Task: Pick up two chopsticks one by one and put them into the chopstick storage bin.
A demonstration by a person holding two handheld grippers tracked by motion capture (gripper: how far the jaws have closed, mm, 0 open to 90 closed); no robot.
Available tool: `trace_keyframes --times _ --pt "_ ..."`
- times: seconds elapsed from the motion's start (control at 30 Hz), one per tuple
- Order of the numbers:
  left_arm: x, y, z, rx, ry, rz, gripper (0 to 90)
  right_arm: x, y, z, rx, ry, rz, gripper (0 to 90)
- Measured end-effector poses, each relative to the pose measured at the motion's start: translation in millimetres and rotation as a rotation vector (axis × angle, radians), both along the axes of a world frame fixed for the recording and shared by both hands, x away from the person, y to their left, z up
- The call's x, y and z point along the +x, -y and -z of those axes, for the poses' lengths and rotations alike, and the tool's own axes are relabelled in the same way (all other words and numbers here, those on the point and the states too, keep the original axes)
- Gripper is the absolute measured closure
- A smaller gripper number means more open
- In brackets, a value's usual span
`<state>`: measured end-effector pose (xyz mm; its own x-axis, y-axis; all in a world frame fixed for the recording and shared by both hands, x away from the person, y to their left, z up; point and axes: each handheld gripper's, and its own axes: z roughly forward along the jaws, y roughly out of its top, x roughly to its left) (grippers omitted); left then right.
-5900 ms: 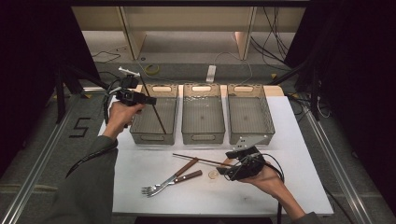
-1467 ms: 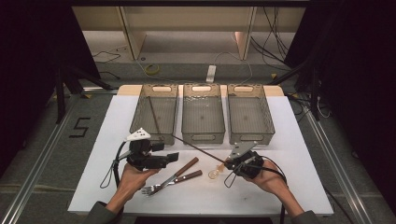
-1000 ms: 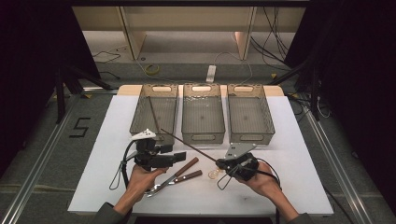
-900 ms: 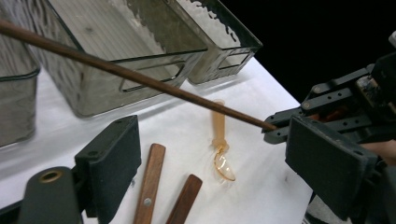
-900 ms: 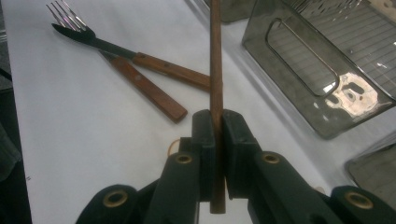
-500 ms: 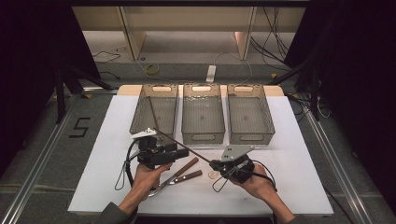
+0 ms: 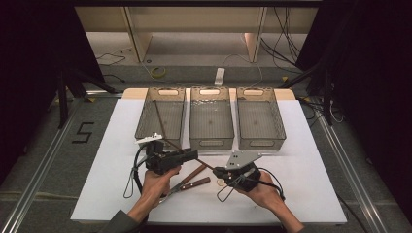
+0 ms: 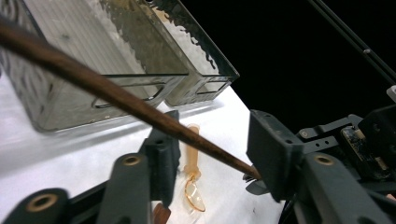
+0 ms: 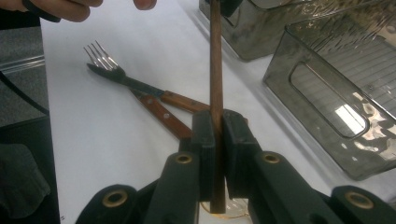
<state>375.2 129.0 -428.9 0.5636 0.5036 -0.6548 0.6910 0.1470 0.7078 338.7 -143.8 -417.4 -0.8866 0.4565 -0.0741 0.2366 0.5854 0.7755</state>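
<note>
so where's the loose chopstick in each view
High view: the chopstick runs as a thin dark line between the left claw and the right claw, just in front of the bins.
Left gripper view: it crosses diagonally from upper left to lower right, between the open jaws.
Right gripper view: it stands upright at centre, clamped between the jaws.
Shared landmark: the middle bin.

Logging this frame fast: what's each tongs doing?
Left tongs: open, astride the brown chopstick.
Right tongs: shut on the brown chopstick.
</note>
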Motion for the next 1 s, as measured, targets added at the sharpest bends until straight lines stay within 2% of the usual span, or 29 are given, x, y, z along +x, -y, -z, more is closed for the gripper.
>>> trace_keyframes --times 0.07,0.3,0.57,0.6,0.67,0.77,1.0 --pt "0.4 0.1 0.5 -0.02 -0.006 -0.006 58.8 -0.1 0.3 -0.2 0.006 -0.001 0.001 84.6" --pt "1.4 -1.3 0.5 -0.042 -0.014 -0.018 70.1 0.6 2.1 -0.2 0.014 -0.002 0.006 84.5" --pt "1.9 -2.3 -5.5 -0.121 -0.032 0.036 80.2 1.2 2.3 2.8 0.026 -0.009 0.003 83.7" --pt "1.6 -2.5 -7.0 -0.116 -0.026 0.045 81.6 1.4 2.4 3.1 0.025 -0.008 0.005 82.8" --pt "0.5 -2.0 -10.1 -0.077 -0.004 0.037 84.4 2.4 3.9 3.5 0.031 -0.016 0.01 77.6" --pt "1.1 -3.7 -12.6 -0.071 -0.002 0.045 84.7 3.9 8.6 2.7 0.059 -0.027 0.011 71.2" --pt "2.3 -7.0 -26.1 0.024 0.041 0.057 84.9 4.1 19.4 0.9 0.09 -0.042 0.015 59.9"
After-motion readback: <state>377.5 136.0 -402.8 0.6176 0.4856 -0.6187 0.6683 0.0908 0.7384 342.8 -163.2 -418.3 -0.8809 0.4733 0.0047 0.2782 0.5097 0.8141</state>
